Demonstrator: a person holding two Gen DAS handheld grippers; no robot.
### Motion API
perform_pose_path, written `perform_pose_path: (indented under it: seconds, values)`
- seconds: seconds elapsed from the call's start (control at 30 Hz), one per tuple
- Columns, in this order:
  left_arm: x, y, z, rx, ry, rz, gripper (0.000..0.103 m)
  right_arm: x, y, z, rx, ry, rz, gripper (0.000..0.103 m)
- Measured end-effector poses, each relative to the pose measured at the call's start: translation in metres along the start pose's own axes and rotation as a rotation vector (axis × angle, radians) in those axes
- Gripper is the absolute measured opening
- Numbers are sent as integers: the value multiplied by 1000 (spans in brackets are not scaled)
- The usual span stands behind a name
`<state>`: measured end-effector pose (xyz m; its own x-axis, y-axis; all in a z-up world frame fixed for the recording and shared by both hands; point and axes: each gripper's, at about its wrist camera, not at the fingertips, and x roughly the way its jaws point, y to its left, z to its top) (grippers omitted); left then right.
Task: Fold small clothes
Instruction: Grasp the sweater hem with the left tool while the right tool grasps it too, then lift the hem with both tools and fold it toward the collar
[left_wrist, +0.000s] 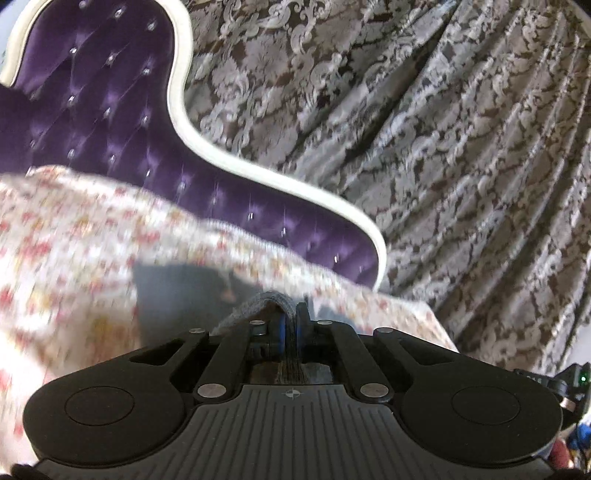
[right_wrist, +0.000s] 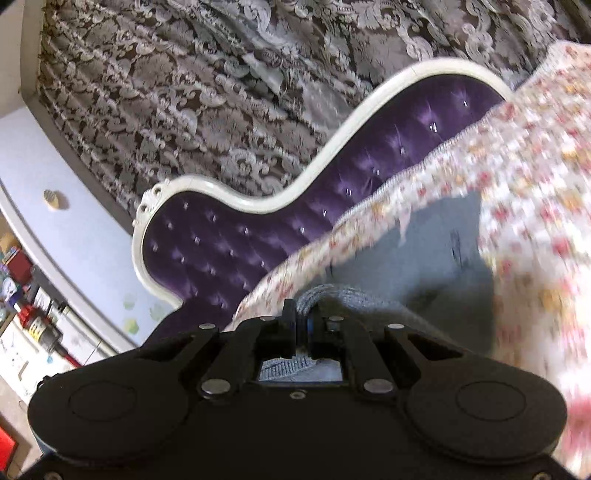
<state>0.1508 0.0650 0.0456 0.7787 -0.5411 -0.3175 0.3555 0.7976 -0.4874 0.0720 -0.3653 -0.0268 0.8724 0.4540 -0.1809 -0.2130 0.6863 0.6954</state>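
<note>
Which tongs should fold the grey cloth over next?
Hard to pick: left tongs and right tongs each pinch an edge of the grey cloth. Probably both together.

Home bedroom. Bed with floral bedspread (left_wrist: 74, 236), tufted purple velvet headboard (left_wrist: 103, 103) in a curvy white frame, heavy damask curtains (left_wrist: 443, 129) behind. Right wrist view: pale wall (right_wrist: 74, 229), cluttered shelves (right_wrist: 22, 295) at left edge.

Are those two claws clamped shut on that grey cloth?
Yes. Left gripper and right gripper both pinch the grey garment.
</note>
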Motion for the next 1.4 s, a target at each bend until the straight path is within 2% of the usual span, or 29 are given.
perform_pose_path:
  seconds: [0.23, 0.4, 0.57, 0.7, 0.73, 0.77, 0.8, 0.83, 0.87, 0.9, 0.93, 0.97, 1.1, 1.17, 1.4]
  values:
    - [80, 30, 35, -30, -16, 34, 4, 75, -41, 50, 2, -44, -55, 14]
    - [139, 50, 43, -35, 24, 84, 4, 135, -73, 74, 5, -26, -132, 14]
    - [191, 71, 40, -78, 97, 158, 5, 190, -104, 79, 32, 44, -223, 14]
    - [219, 89, 31, -96, 153, 220, 6, 215, -116, 74, 6, 94, -289, 15]
    - [225, 94, 29, -97, 164, 228, 12, 219, -119, 73, 9, 103, -297, 19]
    - [229, 100, 27, -105, 181, 239, 31, 222, -121, 72, 14, 103, -311, 20]
    - [233, 104, 28, -114, 192, 252, 42, 223, -123, 72, 19, 99, -325, 22]
    - [235, 107, 29, -122, 191, 266, 58, 225, -124, 74, 24, 94, -334, 35]
    - [233, 111, 30, -126, 171, 278, 61, 223, -126, 75, 28, 83, -337, 56]
    - [231, 111, 33, -122, 150, 292, 61, 221, -126, 77, 30, 67, -338, 66]
    - [227, 112, 36, -111, 131, 310, 65, 219, -125, 80, 27, 45, -340, 75]
    - [221, 111, 40, -98, 118, 324, 72, 215, -122, 82, 19, 28, -338, 75]
    - [201, 95, 45, -16, 108, 330, 74, 202, -102, 84, -61, 7, -329, 75]
    - [193, 81, 42, 50, 124, 327, 78, 195, -85, 76, -132, 21, -323, 75]
    - [197, 34, -4, 299, 219, 316, 80, 211, -26, 17, -490, 179, -380, 75]
